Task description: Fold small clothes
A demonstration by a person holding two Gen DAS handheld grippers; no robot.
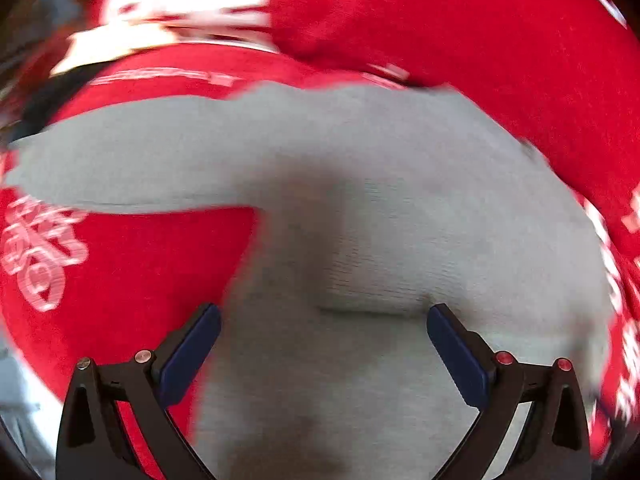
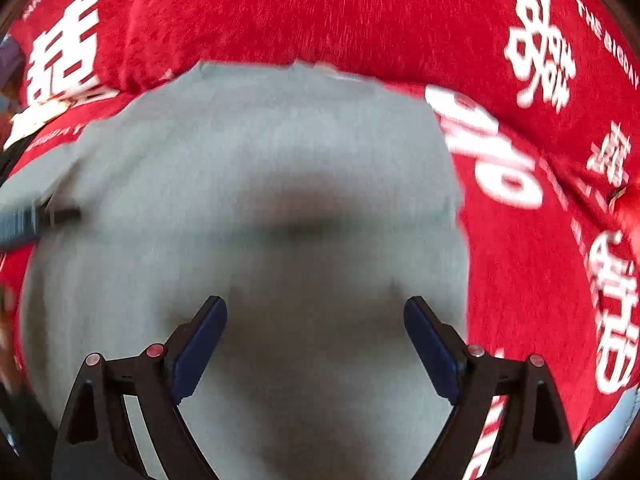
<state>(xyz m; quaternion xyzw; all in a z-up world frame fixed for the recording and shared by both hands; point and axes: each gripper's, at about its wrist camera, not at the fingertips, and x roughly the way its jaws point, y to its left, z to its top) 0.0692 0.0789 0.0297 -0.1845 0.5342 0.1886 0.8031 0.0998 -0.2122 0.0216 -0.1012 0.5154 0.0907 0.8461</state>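
1. A red cloth printed with white characters covers the surface and fills the upper and outer parts of both wrist views; a thicker red fold lies across the top of each frame
2. A grey garment lies spread on the red cloth and takes the centre and lower middle of both views; one sleeve reaches toward the left edge of the left wrist frame, and much of it is blurred
3. The left gripper stands at the bottom of its frame over the grey garment, its blue pads spread wide, nothing between them
4. The right gripper sits low in its frame over the same garment, jaws wide apart, gripping nothing
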